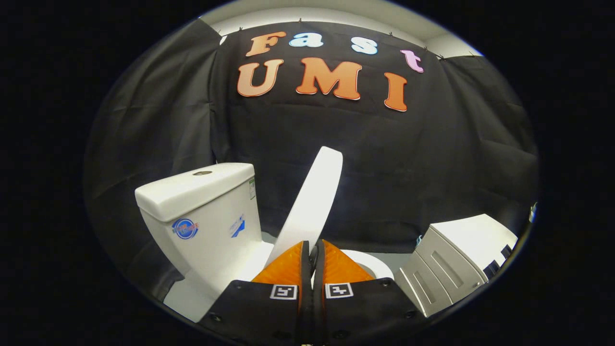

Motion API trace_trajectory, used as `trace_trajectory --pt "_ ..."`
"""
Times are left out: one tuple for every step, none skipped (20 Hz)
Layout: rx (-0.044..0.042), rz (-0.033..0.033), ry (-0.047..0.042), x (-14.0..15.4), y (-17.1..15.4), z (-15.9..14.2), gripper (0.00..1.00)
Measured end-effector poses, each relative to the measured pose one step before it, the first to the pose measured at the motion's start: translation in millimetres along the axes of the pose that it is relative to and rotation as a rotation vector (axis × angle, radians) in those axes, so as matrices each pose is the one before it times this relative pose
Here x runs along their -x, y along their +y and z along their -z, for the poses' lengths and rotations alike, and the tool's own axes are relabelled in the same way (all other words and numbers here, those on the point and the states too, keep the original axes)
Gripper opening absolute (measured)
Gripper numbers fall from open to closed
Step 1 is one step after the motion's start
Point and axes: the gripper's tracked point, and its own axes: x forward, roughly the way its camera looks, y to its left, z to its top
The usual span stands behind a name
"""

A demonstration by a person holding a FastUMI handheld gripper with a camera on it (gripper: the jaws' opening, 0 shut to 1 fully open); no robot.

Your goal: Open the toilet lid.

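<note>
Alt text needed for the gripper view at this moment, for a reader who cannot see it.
A white toilet lid stands raised and tilted just ahead of the gripper, whose fingers are nearly closed together at its lower edge. The tank sits beside the lid, the seat below, and a white cabinet opposite.

The gripper (312,250) hides the toilet lid's (314,197) lower end and the seat (372,266).

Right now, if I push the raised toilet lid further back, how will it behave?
The toilet lid looks like a stiff panel, so it should swing, not flex. It stands tilted toward the tank, so it probably rests there. The gripper fingers are closed at its lower edge.
</note>
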Motion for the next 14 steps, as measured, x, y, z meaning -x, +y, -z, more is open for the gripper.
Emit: trace_trajectory --pt "0.0066 -0.00201 -0.00441 -0.63 7.81 -2.25 0.08" --pt "0.00752 -0.00179 -0.00332 -1.05 7.38 -2.12 0.08" --pt "0.00955 -0.00319 -0.00214 0.41 7.62 -2.07 0.08" --pt "0.00776 -0.00483 -0.0033 1.11 7.47 -2.51 0.08" --pt "0.00454 -0.00678 -0.00398 -0.57 8.64 -3.91 0.08" --pt "0.00337 -0.008 -0.00224 -1.69 7.6 -1.84 0.08" --pt "0.00497 -0.00696 -0.00235 -1.18 7.77 -1.98 0.08" --pt "0.00728 -0.00687 -0.00363 -0.09 6.96 -2.29 0.08" --pt "0.01269 -0.00882 -0.00358 -0.13 9.15 -1.47 0.08" --pt "0.01545 -0.00734 -0.00315 0.27 8.29 -1.99 0.08" --pt "0.01704 -0.00549 -0.0048 -1.03 7.73 -2.15 0.08" --pt "0.00765 -0.00109 -0.00007 -0.43 6.09 -1.6 0.08" --pt "0.00243 -0.0056 -0.00383 -1.46 4.99 -1.01 0.08" --pt "-0.00262 -0.01078 -0.00031 -0.96 7.69 -0.64 0.08"
